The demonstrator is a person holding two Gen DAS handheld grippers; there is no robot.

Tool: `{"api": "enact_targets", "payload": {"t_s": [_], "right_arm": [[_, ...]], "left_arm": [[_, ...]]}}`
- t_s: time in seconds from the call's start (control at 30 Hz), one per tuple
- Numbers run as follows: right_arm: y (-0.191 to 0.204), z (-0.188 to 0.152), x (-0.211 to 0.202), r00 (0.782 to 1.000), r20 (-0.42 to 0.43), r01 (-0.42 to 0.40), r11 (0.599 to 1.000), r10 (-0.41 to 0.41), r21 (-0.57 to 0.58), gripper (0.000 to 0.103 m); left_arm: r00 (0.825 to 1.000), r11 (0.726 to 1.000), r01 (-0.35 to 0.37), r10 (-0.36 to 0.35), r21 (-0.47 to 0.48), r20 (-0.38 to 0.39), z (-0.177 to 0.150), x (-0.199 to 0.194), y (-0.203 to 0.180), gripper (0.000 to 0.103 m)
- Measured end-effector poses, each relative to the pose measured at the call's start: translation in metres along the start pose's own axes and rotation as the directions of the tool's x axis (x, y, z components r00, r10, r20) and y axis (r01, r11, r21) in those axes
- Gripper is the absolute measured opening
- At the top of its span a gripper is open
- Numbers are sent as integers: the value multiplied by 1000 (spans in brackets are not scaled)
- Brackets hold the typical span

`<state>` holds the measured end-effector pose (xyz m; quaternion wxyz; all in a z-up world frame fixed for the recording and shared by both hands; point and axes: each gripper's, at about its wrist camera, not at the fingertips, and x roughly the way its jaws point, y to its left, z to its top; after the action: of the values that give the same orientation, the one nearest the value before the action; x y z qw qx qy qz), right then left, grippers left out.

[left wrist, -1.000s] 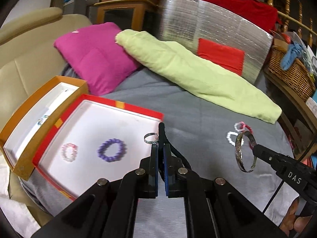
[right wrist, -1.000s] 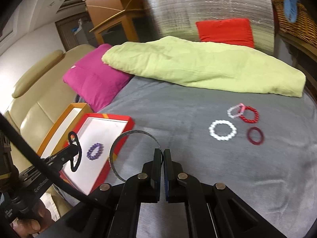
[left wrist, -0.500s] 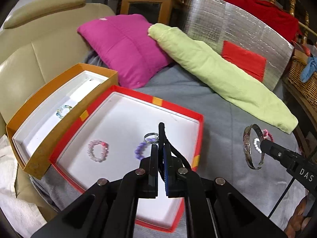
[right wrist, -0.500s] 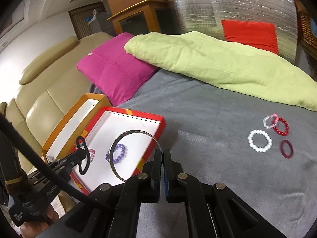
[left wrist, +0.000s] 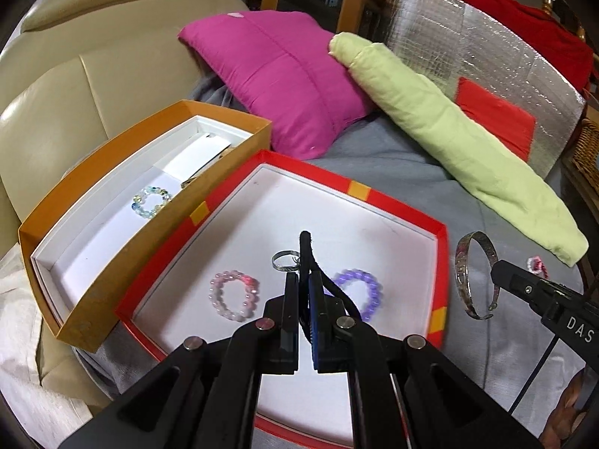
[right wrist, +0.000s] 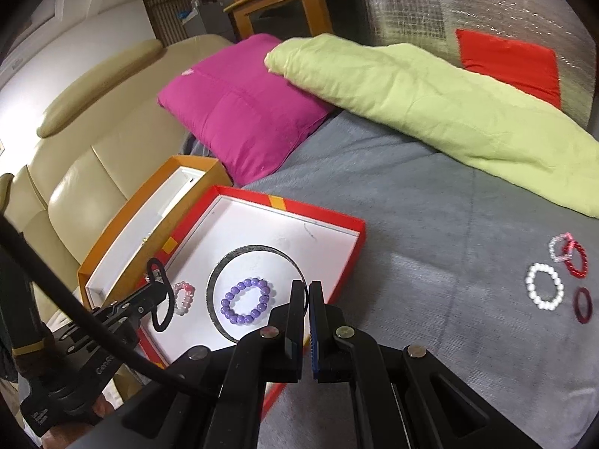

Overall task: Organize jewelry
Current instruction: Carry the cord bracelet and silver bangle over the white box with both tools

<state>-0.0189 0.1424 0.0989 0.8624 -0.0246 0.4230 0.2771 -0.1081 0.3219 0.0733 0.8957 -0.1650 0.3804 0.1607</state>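
My left gripper (left wrist: 304, 280) is shut on a black hair tie (left wrist: 305, 250) and holds it over the red tray (left wrist: 440, 262). In the tray lie a purple bead bracelet (left wrist: 368, 288), a pink bead bracelet (left wrist: 234, 295) and a small silver ring (left wrist: 283, 261). My right gripper (right wrist: 309, 292) is shut on a silver bangle (right wrist: 221, 273), held above the tray's near edge (right wrist: 352, 250); the bangle also shows in the left wrist view (left wrist: 462, 277). The orange box (left wrist: 112, 262) beside the tray holds a pale blue-green bead bracelet (left wrist: 150, 202).
On the grey cloth (right wrist: 430, 224) to the right lie a white bead bracelet (right wrist: 544, 286), a pink one (right wrist: 558, 249) and two red rings (right wrist: 576, 262). A magenta pillow (left wrist: 284, 75), a green blanket (left wrist: 449, 138) and a beige sofa (left wrist: 56, 93) lie behind.
Both grippers have moved left, from over the grey cloth to over the red tray, carrying the hair tie and the bangle. Both stay shut.
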Motion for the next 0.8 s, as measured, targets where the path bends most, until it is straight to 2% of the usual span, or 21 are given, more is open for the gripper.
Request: {"api": "enact_targets", "payload": {"t_s": [0.5,0.8], "right_arm": [[0,26,79,992,-105,63,998,-66,-29,3],[-3,32,103,987,-137,77,996,-82,-43,3]], "left_arm": [[999,999,-38,38,8,-38,26,48,4,5],[997,998,-66,67,24,-48,33,70,0,5]]}}
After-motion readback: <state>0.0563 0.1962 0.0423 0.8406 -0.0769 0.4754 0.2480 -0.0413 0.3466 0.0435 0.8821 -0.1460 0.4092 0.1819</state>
